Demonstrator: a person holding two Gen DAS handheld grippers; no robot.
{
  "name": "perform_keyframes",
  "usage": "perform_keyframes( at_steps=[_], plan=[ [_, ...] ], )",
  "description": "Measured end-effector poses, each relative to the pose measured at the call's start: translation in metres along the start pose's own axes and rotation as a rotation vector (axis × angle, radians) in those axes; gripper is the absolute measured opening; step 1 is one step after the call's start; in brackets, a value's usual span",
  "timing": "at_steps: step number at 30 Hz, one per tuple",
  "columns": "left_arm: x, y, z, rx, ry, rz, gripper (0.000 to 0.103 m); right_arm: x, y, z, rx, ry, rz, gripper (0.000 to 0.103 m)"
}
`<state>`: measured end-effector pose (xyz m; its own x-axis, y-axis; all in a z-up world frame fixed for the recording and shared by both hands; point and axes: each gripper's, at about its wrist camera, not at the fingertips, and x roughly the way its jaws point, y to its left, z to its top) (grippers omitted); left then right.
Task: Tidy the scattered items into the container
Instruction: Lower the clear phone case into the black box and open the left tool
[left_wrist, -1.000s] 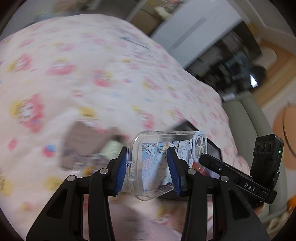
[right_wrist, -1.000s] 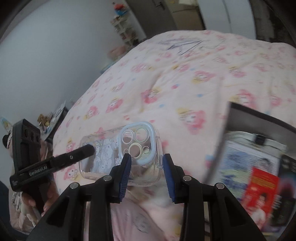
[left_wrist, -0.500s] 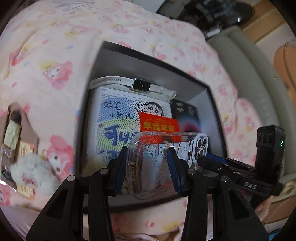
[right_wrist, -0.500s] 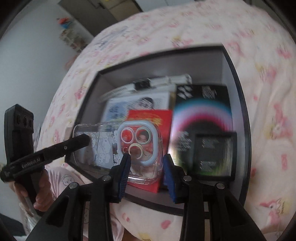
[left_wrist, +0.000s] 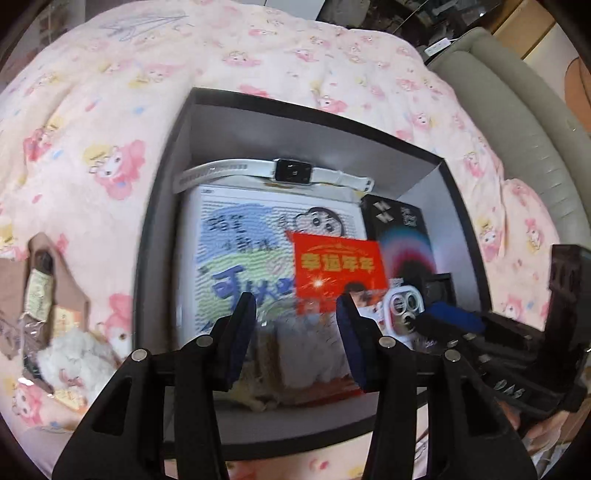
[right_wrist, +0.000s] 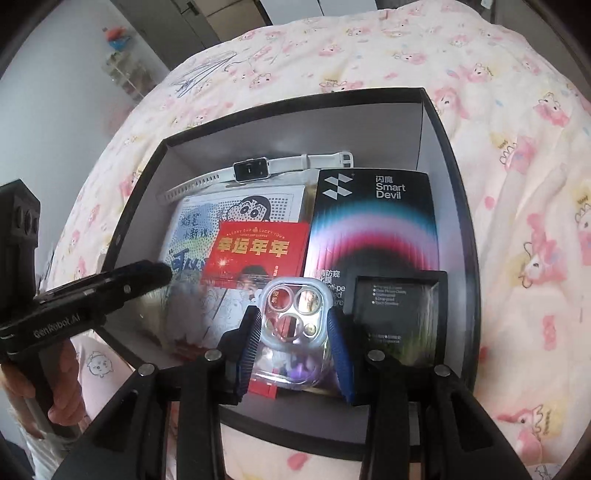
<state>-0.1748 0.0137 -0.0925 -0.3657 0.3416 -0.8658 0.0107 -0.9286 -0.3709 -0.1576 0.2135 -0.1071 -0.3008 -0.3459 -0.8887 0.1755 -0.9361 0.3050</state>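
A dark open box lies on the pink cartoon-print blanket. It holds a white watch, a cartoon-print pad, a red envelope and a black Smart Devil pack. Above its near end, a clear phone case sits between the fingers of both grippers, blurred and low. My left gripper brackets its plain end and my right gripper its camera end. Both pairs of jaws are opening, and the pads no longer press on the case.
Left of the box, a white plush toy and small packets lie on a brown pouch. A grey padded edge borders the bed at the right. A person's hand holds the left gripper's handle.
Both grippers carried the case from over the blanket to over the box, tipping downward. Since then they stay put, and the case has slid lower between the fingers.
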Motion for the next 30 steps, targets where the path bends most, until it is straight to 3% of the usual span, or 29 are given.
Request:
perform_keyframes(
  at_steps=[5, 11, 13, 15, 17, 21, 25, 27, 30],
  plan=[
    [0.009, 0.004, -0.004, -0.021, 0.039, 0.037, 0.043, 0.013, 0.003, 0.003, -0.007, 0.035, -0.02, 0.034],
    [-0.006, 0.005, -0.003, -0.016, -0.004, 0.005, 0.043, 0.016, 0.012, 0.001, 0.004, 0.074, 0.178, 0.034],
    [-0.007, 0.004, -0.003, -0.007, -0.011, -0.017, 0.043, 0.005, 0.012, 0.002, 0.006, 0.012, 0.141, 0.034],
    [-0.002, 0.003, -0.005, -0.006, 0.006, -0.047, 0.043, -0.005, 0.013, 0.003, -0.013, -0.059, 0.03, 0.034],
    [0.007, 0.002, -0.007, -0.014, 0.041, -0.062, 0.043, -0.006, 0.013, 0.001, -0.032, -0.068, -0.024, 0.034],
    [0.015, 0.005, -0.007, -0.037, 0.072, 0.022, 0.037, 0.011, 0.014, -0.004, -0.027, 0.039, 0.076, 0.034],
    [0.001, 0.002, -0.005, -0.036, 0.029, 0.023, 0.037, 0.026, 0.024, -0.005, -0.036, 0.105, 0.148, 0.034],
    [-0.002, -0.001, -0.004, -0.029, 0.017, -0.022, 0.037, 0.025, 0.027, -0.004, -0.045, 0.086, 0.133, 0.034],
    [-0.001, -0.003, -0.003, -0.028, 0.014, -0.072, 0.037, 0.005, 0.027, -0.004, -0.063, -0.027, 0.009, 0.034]
  ],
)
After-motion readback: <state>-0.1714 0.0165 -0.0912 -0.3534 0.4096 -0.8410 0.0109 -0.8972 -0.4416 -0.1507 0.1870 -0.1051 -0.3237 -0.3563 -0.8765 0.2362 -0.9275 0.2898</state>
